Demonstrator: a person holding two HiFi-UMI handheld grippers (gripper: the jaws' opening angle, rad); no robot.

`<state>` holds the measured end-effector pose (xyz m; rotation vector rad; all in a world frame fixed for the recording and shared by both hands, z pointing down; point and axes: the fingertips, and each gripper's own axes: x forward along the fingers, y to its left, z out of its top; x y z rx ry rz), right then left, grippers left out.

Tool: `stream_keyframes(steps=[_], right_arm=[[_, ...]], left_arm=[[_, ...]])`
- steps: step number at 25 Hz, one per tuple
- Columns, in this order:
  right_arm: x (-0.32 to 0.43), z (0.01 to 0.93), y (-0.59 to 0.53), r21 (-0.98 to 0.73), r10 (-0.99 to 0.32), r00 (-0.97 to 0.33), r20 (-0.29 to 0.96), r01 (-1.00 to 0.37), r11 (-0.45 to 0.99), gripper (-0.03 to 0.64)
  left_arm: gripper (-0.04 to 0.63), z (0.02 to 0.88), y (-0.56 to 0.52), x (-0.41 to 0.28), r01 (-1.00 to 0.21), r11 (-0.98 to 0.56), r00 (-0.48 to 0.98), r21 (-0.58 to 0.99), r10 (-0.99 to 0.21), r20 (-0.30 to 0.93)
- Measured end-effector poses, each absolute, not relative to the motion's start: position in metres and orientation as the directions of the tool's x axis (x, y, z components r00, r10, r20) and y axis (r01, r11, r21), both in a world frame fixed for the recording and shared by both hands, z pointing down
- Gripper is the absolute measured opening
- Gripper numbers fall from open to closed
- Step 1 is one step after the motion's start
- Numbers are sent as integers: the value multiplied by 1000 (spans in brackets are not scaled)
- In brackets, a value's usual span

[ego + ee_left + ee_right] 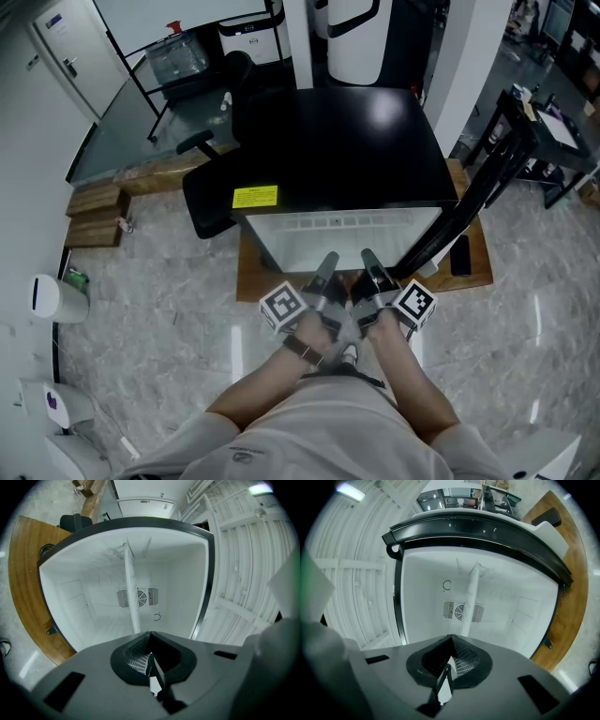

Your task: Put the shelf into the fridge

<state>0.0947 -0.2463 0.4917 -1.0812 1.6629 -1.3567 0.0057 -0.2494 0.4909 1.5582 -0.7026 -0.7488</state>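
Left claw (153, 679) and right claw (443, 684) are each clenched on the front edge of the shelf (131, 588), at frame centre. The shelf lies inside the fridge (356, 141), reaching toward its rear wall; paired grips likely keep it level.

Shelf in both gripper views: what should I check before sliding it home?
1. Left gripper shut on the shelf edge: ok.
2. Right gripper shut on the shelf: ok.
3. Fridge door open wide: ok.
4. Nothing inside the fridge in the shelf's path: ok.
5. Shelf sides lined up with the wall ribs: cannot tell.
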Motion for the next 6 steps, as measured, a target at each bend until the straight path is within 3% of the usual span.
stream_keyframes(steps=[6], right_arm=[[88, 496, -245, -985, -921, -390, -14, -153, 80, 21]], left_arm=[[6, 493, -248, 1, -17, -110, 610, 994, -789, -76]])
